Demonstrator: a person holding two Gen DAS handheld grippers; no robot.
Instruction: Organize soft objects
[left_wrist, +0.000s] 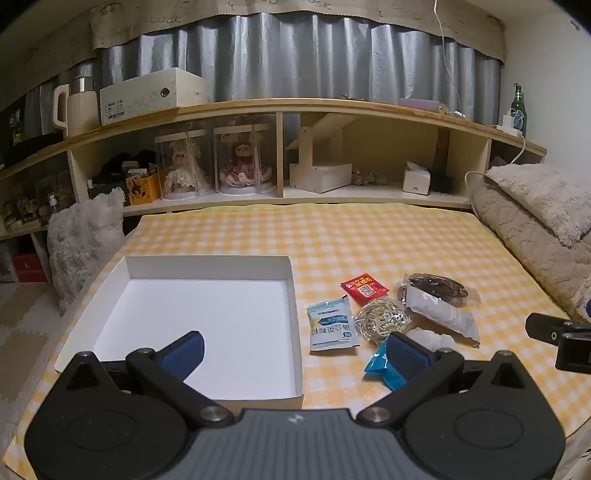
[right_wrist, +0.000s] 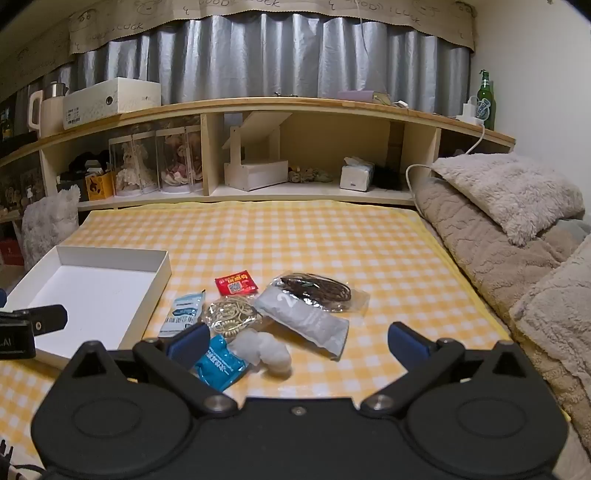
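A surface (right_wrist: 295, 236) covered in a yellow-and-white checked cloth fills the middle of both views. At the left of the right wrist view an open white box (right_wrist: 162, 266) rests on it. Beside the box lies a cluster: a pale blue sachet (right_wrist: 183, 314), red packet (right_wrist: 236, 283), bagged rubber bands (right_wrist: 231, 312), grey pouch (right_wrist: 306, 319), bagged dark cords (right_wrist: 317, 288), blue packet (right_wrist: 219, 363) and white cotton wad (right_wrist: 266, 349).

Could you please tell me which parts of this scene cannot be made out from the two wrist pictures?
- Bright blue foil packet: in the left wrist view, partly hidden behind the left gripper's own finger.
- Pale blue printed sachet: near end hidden by the right gripper in the right wrist view; its print is too small to read.
- Shallow white cardboard box: left side cut off by the other gripper's body there.
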